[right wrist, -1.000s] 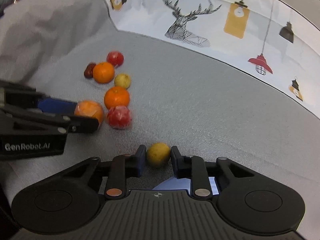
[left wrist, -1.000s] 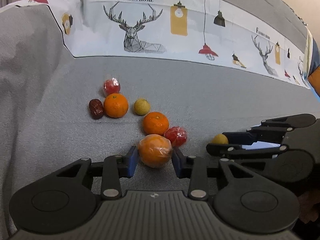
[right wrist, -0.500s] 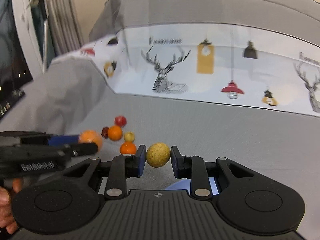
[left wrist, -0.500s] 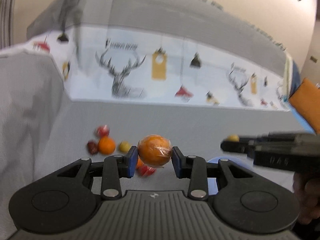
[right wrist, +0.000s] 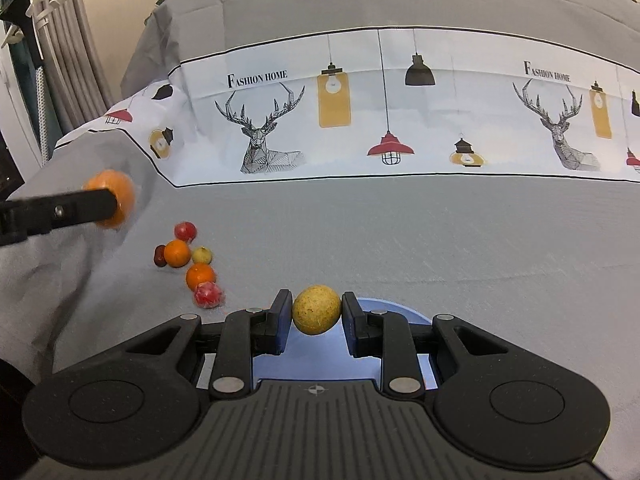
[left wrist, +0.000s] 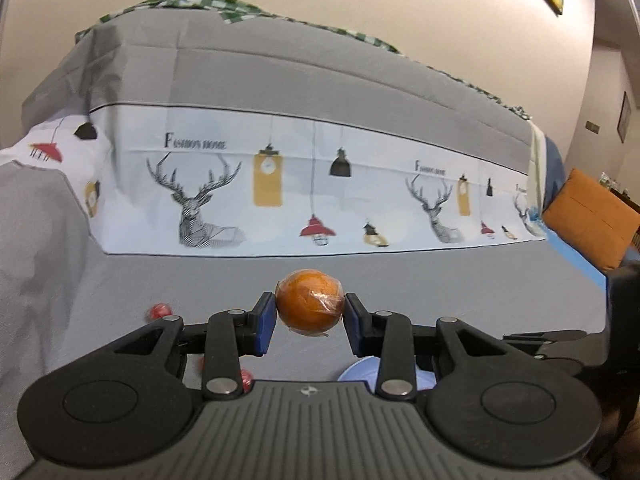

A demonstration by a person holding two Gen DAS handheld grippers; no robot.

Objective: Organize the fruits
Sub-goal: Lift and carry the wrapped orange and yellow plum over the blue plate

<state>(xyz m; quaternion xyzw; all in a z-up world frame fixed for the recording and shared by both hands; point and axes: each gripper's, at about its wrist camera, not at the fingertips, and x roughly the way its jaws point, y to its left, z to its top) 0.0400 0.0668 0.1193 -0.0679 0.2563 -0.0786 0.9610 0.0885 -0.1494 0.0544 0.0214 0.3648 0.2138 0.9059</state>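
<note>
Two fruits were off the sofa at that moment, one in each of my grippers. My left gripper (left wrist: 310,318) was clamped on a wrapped orange (left wrist: 310,303), its blue pads pressed against the fruit's two sides, a crinkle of clear film showing across the skin. In the right wrist view I saw that same orange at the far left, raised above the grey cover (right wrist: 400,240), with a black finger crossing in front of it. My right gripper (right wrist: 316,322) was closed narrow on a yellow fruit (right wrist: 316,309), speckled and egg-shaped, pinched between both pads and hanging over a blue plate (right wrist: 396,307) whose rim showed just beyond the fingers.

On the cover, left of the plate, I counted six pieces in a loose string. Nearest the plate lay a red fruit in wrap (right wrist: 207,294), touching an orange (right wrist: 200,275) just behind it. Farther back sat a small yellow one (right wrist: 202,255), beside another orange (right wrist: 177,253), with a dark brown piece (right wrist: 160,256) against that orange's left side and a second red fruit (right wrist: 185,231) at the back.

Beyond them rose the sofa back, draped in a printed cloth (right wrist: 400,100) with deer and lamps. In the left wrist view I could make out an orange cushion (left wrist: 592,220) at the far right.
</note>
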